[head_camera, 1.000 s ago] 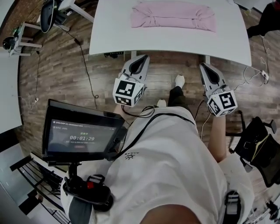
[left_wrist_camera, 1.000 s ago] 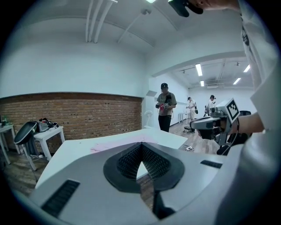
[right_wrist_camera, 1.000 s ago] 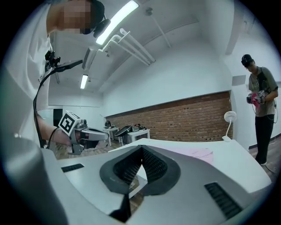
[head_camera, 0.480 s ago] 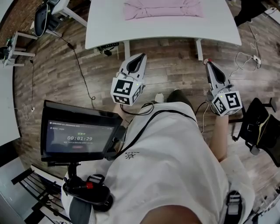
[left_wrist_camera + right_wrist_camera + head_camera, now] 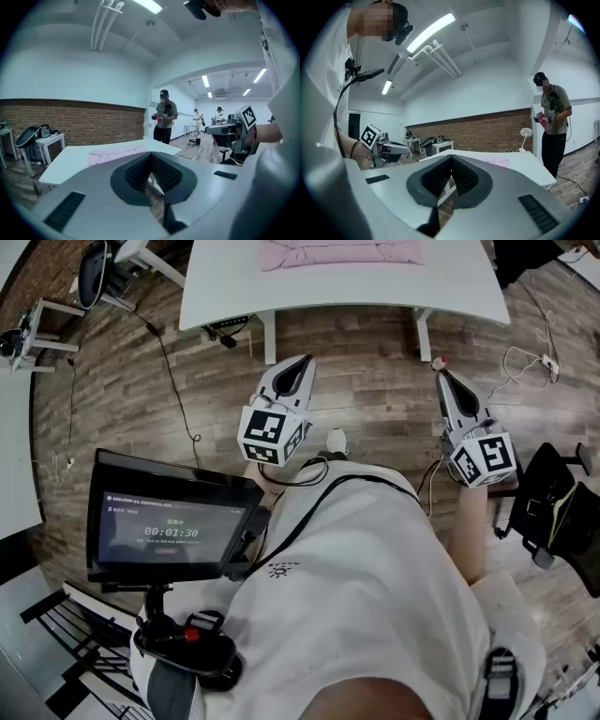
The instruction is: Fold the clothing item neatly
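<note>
Head view: the pale pink cloth garment (image 5: 339, 253) lies in a flat folded rectangle on the white rectangular table (image 5: 347, 292), right at the top edge of the picture. It's well apart from both tongs. The left gripper (image 5: 302, 362) and right gripper (image 5: 439, 373) hang over the brown wood-plank floor (image 5: 375, 343), nowhere near the cloth.

So I don't think a drop is the worry. The ends of the fold look a bit bunched, and with nobody pressing them they could spring loose and leave it less than neat. There's also a thin black cable (image 5: 173, 371) on the floor and a black office chair (image 5: 553, 512) close by the right arm, both easy to snag when walking around.

Left gripper view: the left gripper (image 5: 151, 159) has its ribbed pads pressed together with nothing between them. The garment (image 5: 117, 152) sits far off on the table (image 5: 70, 161).

Right gripper view: same deal, the right gripper (image 5: 451, 161) is closed and empty, and only a sliver of the garment (image 5: 499, 161) shows.

Versus a second ago: the table and garment have slid up and away in the head view, so the person has backed off from it. The fold itself looks unchanged.
</note>
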A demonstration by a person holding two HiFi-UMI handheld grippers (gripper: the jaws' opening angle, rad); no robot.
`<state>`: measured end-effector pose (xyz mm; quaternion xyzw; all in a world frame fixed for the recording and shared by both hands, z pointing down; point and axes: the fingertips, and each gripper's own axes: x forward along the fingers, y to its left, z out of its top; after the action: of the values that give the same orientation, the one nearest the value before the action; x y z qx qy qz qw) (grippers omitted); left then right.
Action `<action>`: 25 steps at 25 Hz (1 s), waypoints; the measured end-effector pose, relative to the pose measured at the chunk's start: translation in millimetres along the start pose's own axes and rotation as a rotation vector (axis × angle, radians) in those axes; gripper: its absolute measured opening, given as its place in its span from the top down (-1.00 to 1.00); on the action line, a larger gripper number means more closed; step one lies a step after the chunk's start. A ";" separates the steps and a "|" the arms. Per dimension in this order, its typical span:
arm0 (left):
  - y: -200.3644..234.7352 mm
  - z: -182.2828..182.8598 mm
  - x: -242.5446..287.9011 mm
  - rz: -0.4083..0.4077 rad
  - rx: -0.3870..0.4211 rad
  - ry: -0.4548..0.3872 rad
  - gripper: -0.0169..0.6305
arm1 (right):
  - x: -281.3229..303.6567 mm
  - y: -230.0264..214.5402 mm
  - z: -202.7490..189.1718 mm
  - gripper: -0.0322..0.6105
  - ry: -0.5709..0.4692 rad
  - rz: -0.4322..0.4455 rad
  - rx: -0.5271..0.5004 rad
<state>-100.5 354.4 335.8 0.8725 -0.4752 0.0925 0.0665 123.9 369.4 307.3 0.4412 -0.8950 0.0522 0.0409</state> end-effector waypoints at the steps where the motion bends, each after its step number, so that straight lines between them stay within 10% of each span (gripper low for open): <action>1: -7.3 0.3 -1.9 0.004 0.000 0.004 0.94 | -5.9 0.7 -0.3 0.89 0.005 0.007 -0.001; 25: -168.1 -18.1 -83.2 0.095 0.004 0.019 0.94 | -148.9 22.6 -21.0 0.89 -0.036 0.150 0.015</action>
<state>-5.0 516.7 330.1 0.8481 -0.5152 0.1050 0.0647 197.0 502.8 309.0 0.3742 -0.9256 0.0536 0.0173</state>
